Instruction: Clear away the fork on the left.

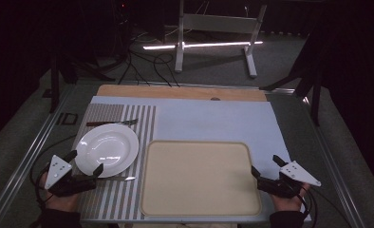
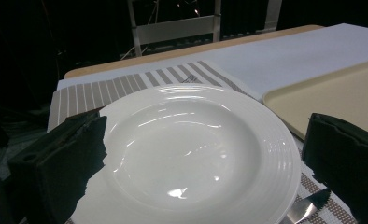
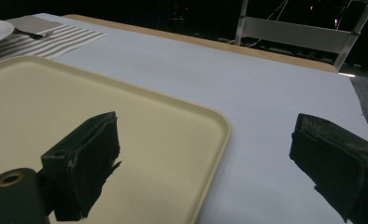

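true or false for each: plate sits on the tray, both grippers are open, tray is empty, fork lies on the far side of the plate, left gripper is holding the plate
1. The white plate sits on the beige tray. False: it sits on the striped placemat, left of the tray.
2. The left gripper and the right gripper are both open. True.
3. The tray is empty. True.
4. The fork lies on the far side of the plate. True.
5. The left gripper is holding the plate. False: its jaws stand open on either side of the plate's near edge.
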Motion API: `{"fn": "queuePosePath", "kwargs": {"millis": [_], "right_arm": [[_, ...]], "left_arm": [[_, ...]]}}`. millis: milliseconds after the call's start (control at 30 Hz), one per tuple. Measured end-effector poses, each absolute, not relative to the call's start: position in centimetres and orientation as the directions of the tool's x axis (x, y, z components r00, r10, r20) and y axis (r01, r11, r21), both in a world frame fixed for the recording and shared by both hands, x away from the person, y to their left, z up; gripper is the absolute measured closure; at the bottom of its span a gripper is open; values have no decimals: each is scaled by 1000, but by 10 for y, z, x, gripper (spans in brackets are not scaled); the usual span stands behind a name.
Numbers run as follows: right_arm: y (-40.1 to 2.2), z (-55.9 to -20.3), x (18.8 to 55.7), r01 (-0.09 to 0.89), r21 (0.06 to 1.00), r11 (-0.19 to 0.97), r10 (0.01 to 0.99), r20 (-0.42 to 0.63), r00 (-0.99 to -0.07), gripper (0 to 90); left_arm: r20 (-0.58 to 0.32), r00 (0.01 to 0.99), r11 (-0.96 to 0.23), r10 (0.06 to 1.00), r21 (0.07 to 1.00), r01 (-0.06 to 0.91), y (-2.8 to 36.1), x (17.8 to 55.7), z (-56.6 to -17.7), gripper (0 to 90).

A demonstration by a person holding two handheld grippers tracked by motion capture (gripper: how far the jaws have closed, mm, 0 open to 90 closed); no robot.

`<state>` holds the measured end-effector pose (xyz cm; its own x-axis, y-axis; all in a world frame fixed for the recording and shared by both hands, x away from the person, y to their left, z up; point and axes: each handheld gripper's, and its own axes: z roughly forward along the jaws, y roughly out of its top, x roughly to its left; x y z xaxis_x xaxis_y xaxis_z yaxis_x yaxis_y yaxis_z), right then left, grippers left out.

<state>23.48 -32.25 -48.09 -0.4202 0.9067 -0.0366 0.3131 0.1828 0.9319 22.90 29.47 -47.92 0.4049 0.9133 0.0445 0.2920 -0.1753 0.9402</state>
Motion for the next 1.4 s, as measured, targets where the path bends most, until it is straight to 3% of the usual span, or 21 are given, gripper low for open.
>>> {"fn": "queuePosePath", "kwargs": {"millis": [1400], "right_arm": [[-327,-486,238,313,936,158,916,-20,-401,81]], "left_arm": [[96,354,-213,930,927,307,325,253,-452,0]]}}
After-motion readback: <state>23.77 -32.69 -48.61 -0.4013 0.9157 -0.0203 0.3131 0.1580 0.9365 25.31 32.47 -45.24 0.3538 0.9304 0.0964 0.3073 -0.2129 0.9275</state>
